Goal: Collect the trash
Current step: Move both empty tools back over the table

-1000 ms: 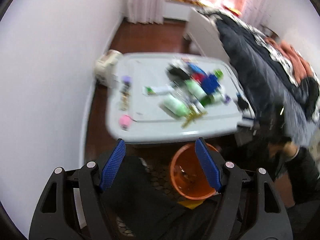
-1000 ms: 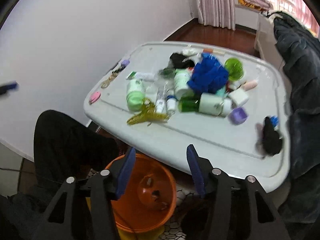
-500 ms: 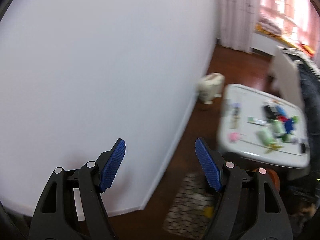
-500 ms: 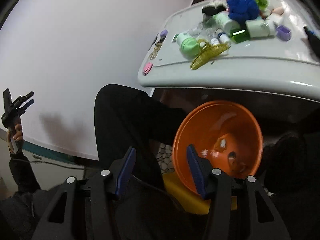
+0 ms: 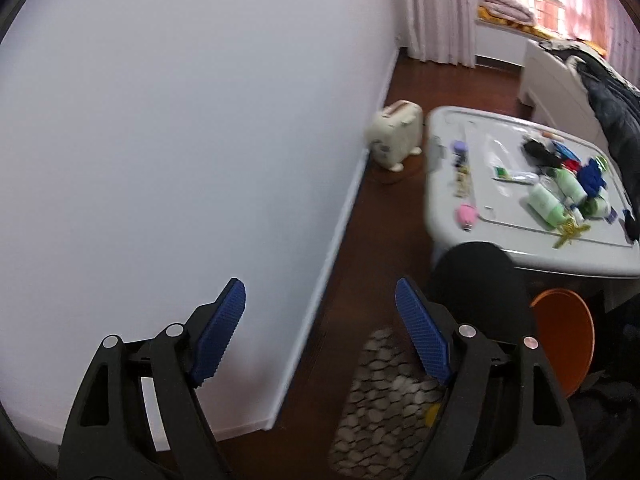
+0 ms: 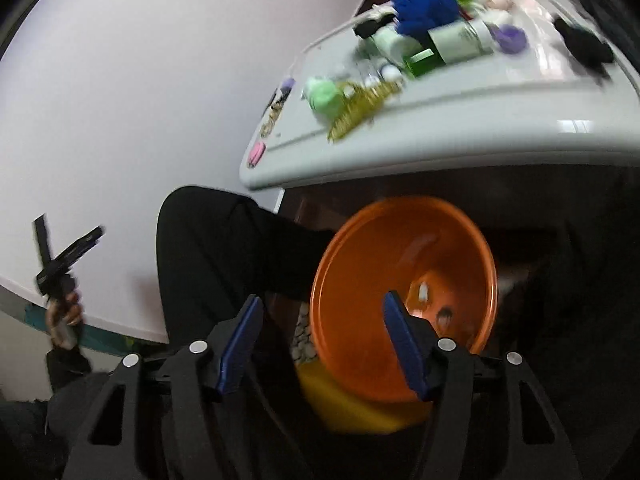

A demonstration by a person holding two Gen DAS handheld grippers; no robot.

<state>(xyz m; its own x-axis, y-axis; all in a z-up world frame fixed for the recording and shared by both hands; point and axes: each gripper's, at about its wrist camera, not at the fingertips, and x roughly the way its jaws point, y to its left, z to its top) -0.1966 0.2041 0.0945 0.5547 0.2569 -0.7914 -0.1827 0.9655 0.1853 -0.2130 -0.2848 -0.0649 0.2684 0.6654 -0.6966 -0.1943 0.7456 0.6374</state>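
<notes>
A low white table point(image 5: 516, 254) point(image 6: 460, 120) carries a clutter of green bottles point(image 5: 546, 204) point(image 6: 326, 96), a blue cloth point(image 6: 424, 8), a gold comb-like piece point(image 6: 360, 108) and a pink item point(image 5: 468, 214). Below its near edge sits an orange basin point(image 6: 360, 248) point(image 5: 560, 332) with a few scraps inside. My left gripper point(image 5: 319, 286) points at the wall and floor left of the table, jaws opening with nothing between them. My right gripper point(image 6: 322, 300) hangs just before the basin's rim, also opening and empty.
A person's black-clad knee point(image 5: 480, 280) point(image 6: 224, 248) sits between the grippers and the table. A cream case point(image 5: 396, 140) stands by the white wall. A pebble-pattern mat point(image 5: 384, 400) lies on the dark wood floor. A bed with dark bedding point(image 5: 612, 96) flanks the table's right.
The left wrist view swung off the table toward the wall, then came partly back and lower. The right gripper sank toward the orange basin. Both jaws stand a little wider.
</notes>
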